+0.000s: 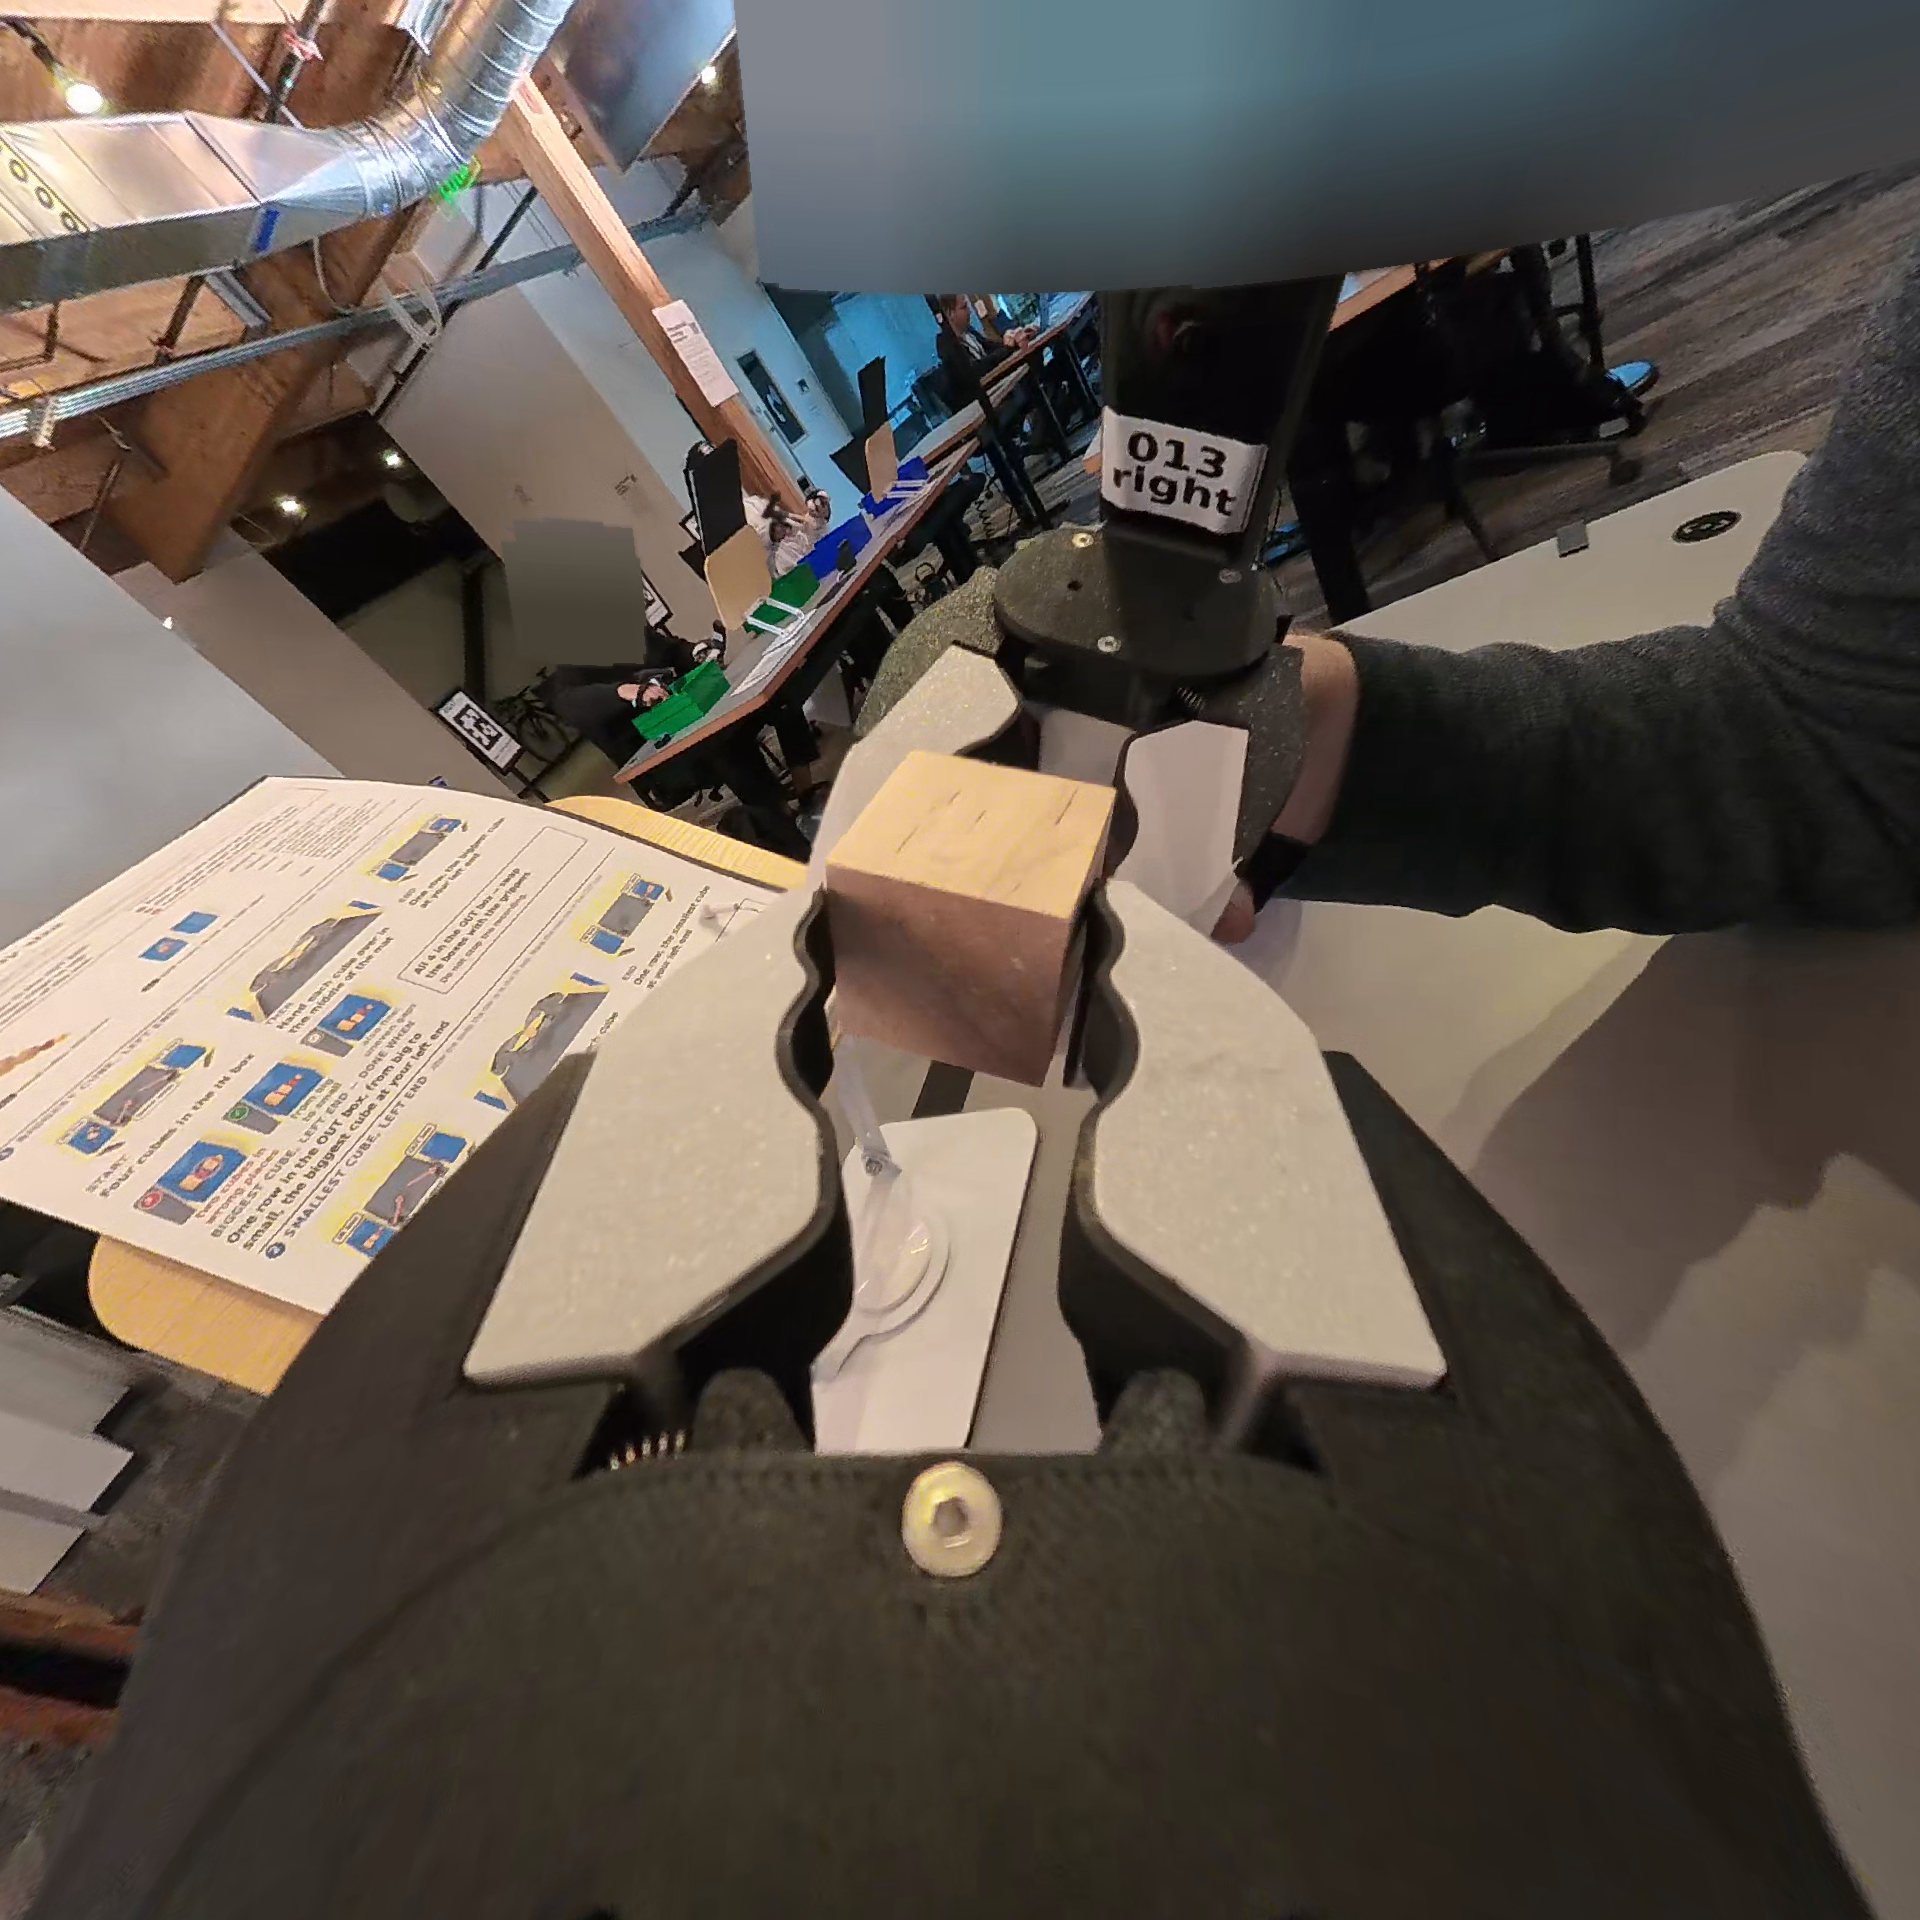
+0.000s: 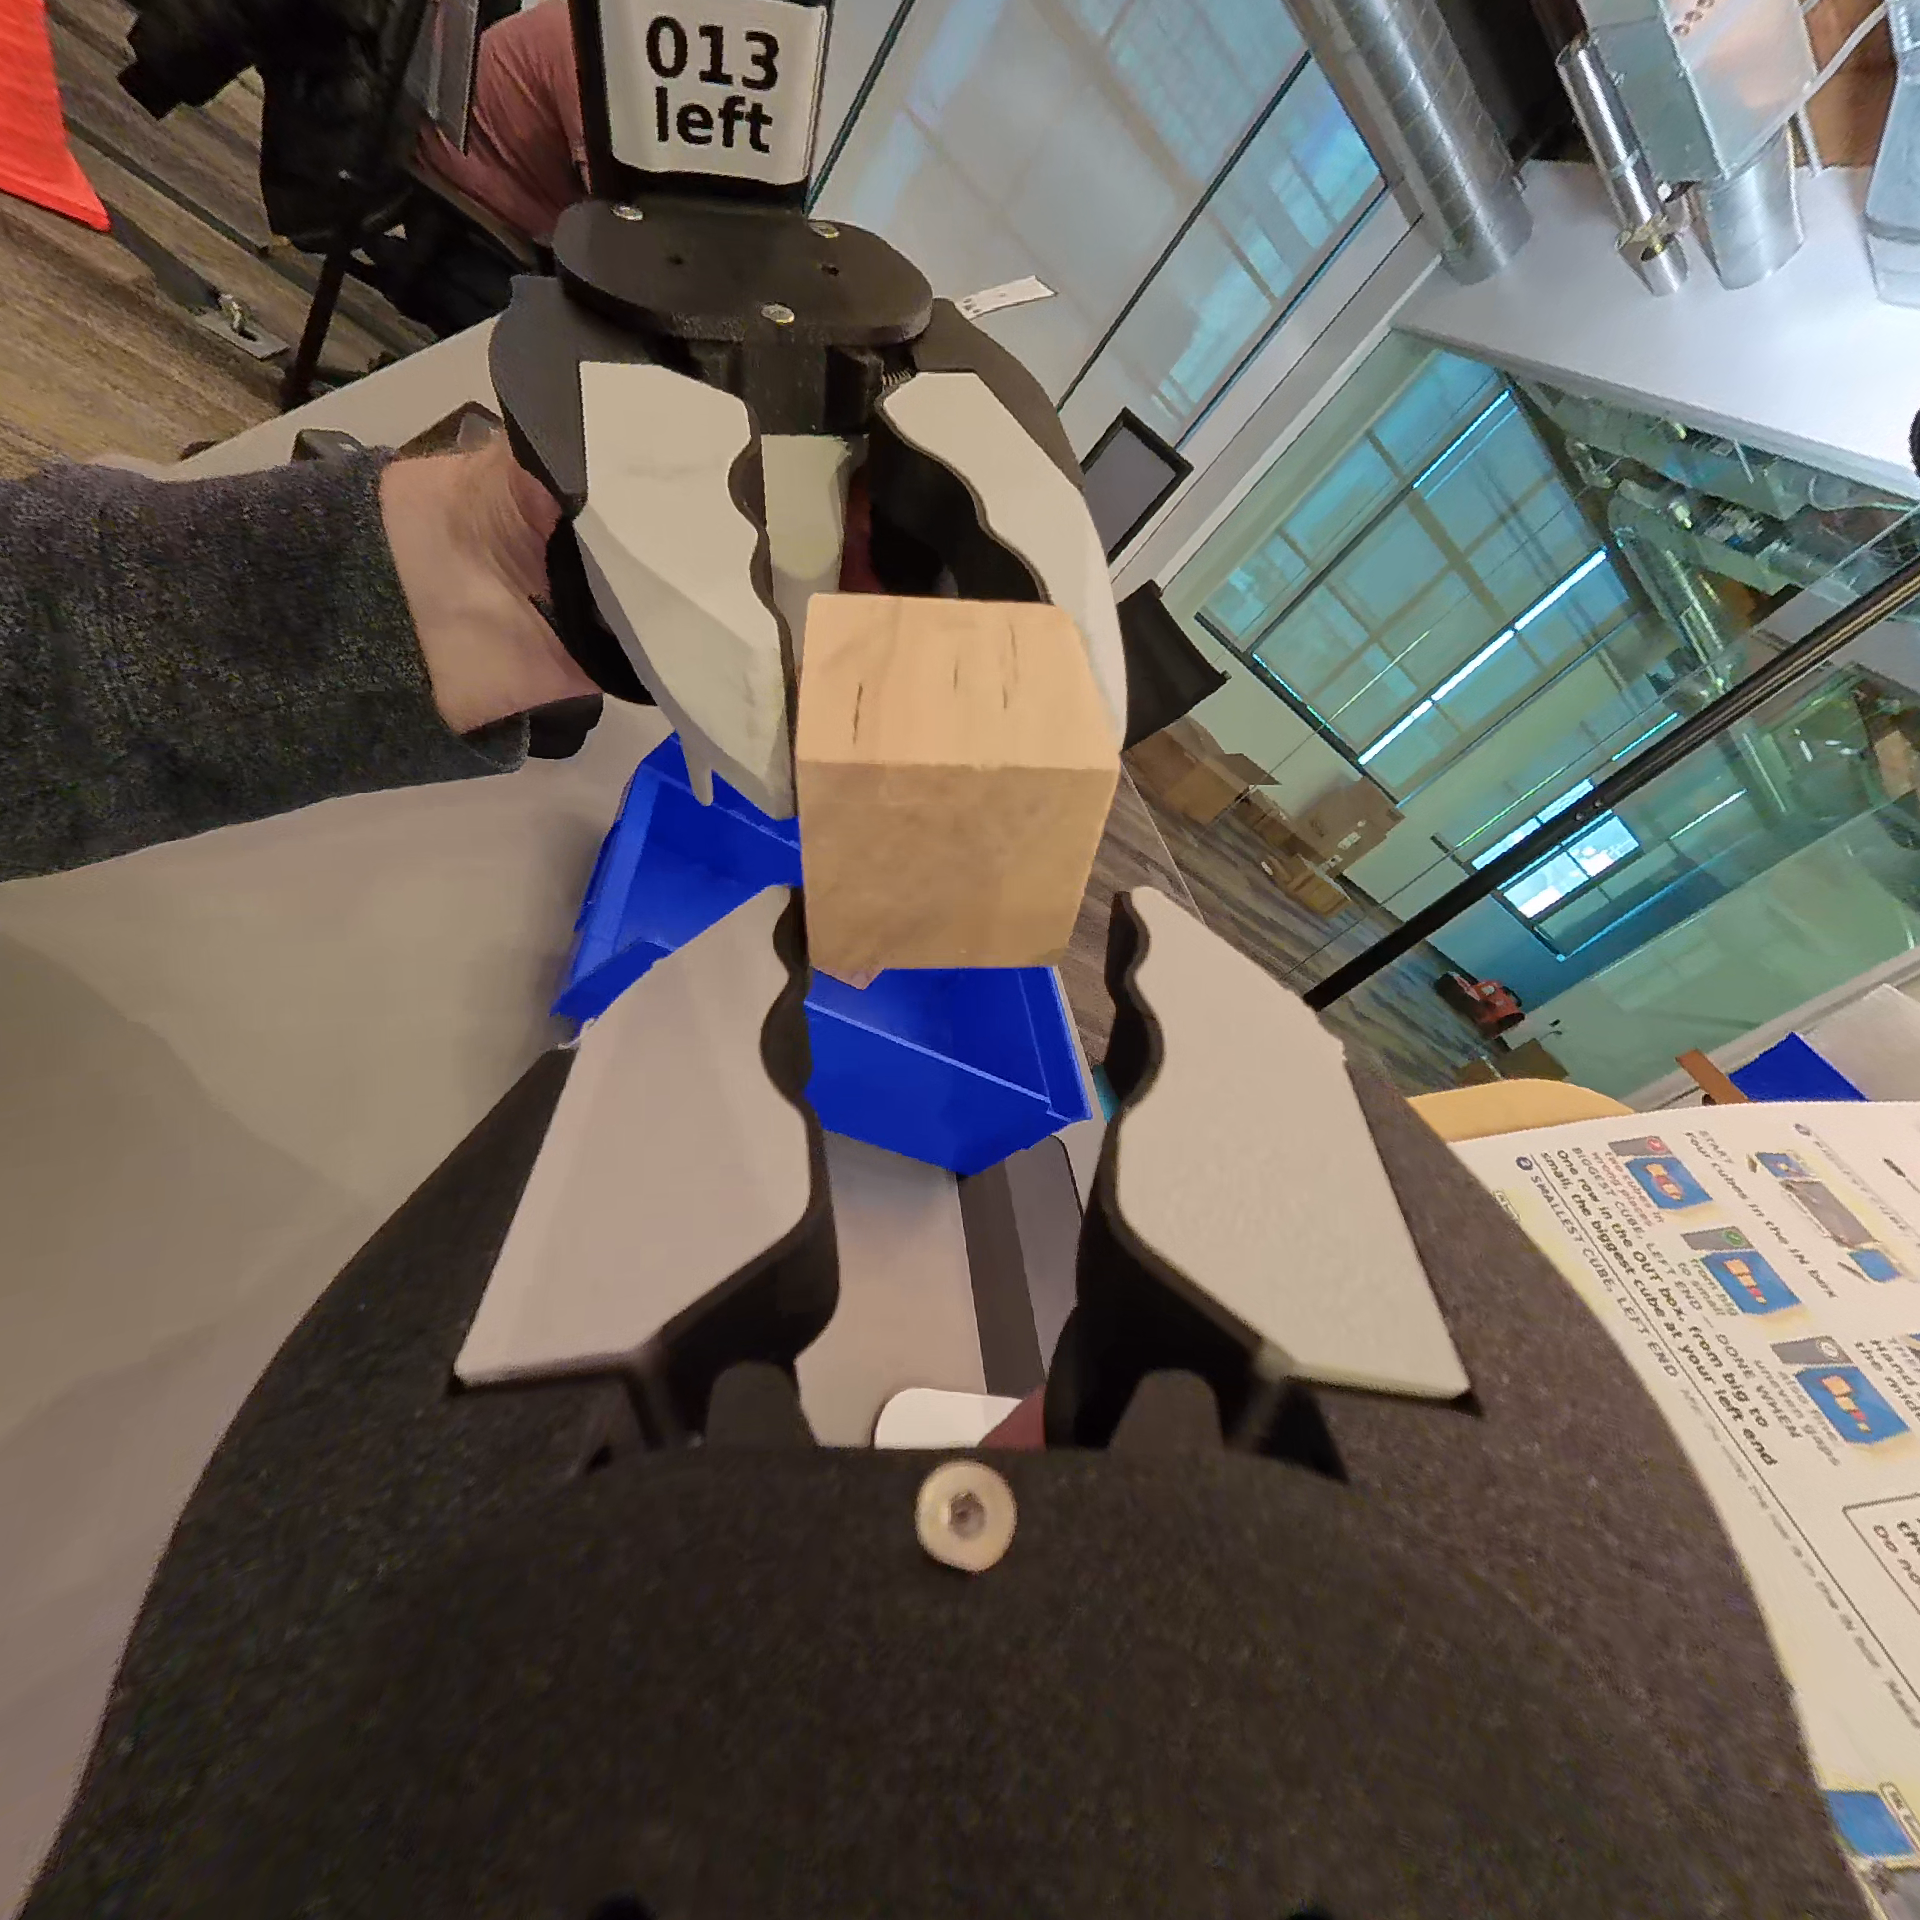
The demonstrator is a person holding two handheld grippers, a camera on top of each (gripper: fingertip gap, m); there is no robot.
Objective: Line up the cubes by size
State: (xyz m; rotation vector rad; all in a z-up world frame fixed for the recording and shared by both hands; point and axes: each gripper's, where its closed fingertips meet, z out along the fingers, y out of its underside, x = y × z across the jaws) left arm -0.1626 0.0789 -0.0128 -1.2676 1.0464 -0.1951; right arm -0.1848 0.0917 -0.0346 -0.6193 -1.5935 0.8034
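Your left gripper [image 1: 956, 935] pinched the wooden cube [image 1: 966, 914] midair above the blue bin [image 2: 935, 1070]; your right gripper [image 2: 956, 935] stood spread. The cube probably handled rigid, light (smooth faces); flat opposite sides suited gripping.

An instruction sheet [image 1: 312, 997] lies at left of frame; metal ducting [image 1: 208, 177] runs upper left; green bins [image 1: 681, 701] sit mid-frame.

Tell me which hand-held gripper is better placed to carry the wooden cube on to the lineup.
Left. The left hand-held gripper has both fingers closed against the wooden cube. The right hand-held gripper stands open, with a visible gap beside the cube, above the blue bin.
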